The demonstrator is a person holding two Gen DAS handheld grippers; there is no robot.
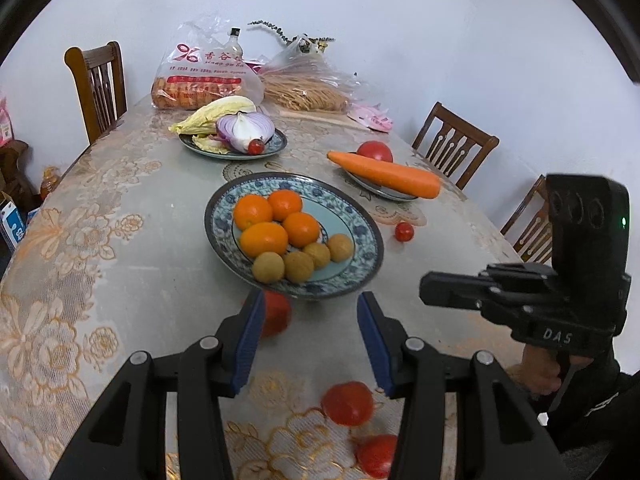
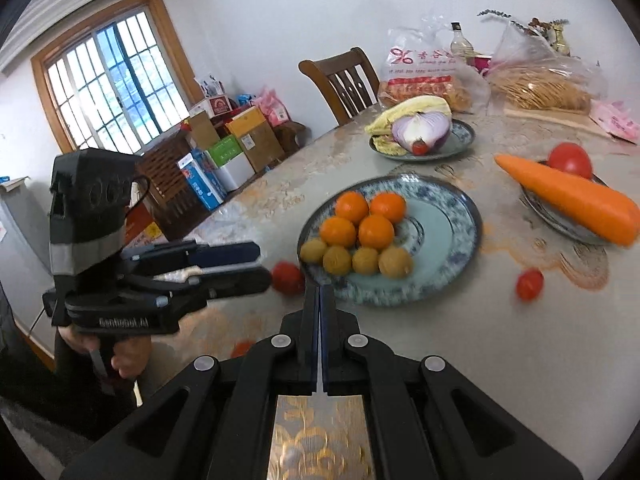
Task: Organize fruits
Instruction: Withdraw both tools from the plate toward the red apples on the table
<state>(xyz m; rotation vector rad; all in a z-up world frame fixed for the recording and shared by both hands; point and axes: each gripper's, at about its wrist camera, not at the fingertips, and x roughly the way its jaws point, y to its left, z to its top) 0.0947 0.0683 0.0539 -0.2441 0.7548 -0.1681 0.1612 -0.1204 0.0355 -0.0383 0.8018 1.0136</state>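
Near the middle of both frames, on the desk (image 1: pixel 132 184), sits the fruit plate (image 1: pixel 362 222) with oranges (image 1: pixel 264 238). Low in the left view, the left tool (image 1: pixel 310 300) is spread, empty, tomatoes (image 1: pixel 347 403) beneath. The right tool (image 2: pixel 319 294) is pressed together, empty.

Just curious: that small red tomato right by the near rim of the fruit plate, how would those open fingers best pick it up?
Grip the tomato across its round middle, from above and the near side; the plate rim blocks the far side. The left gripper is open.
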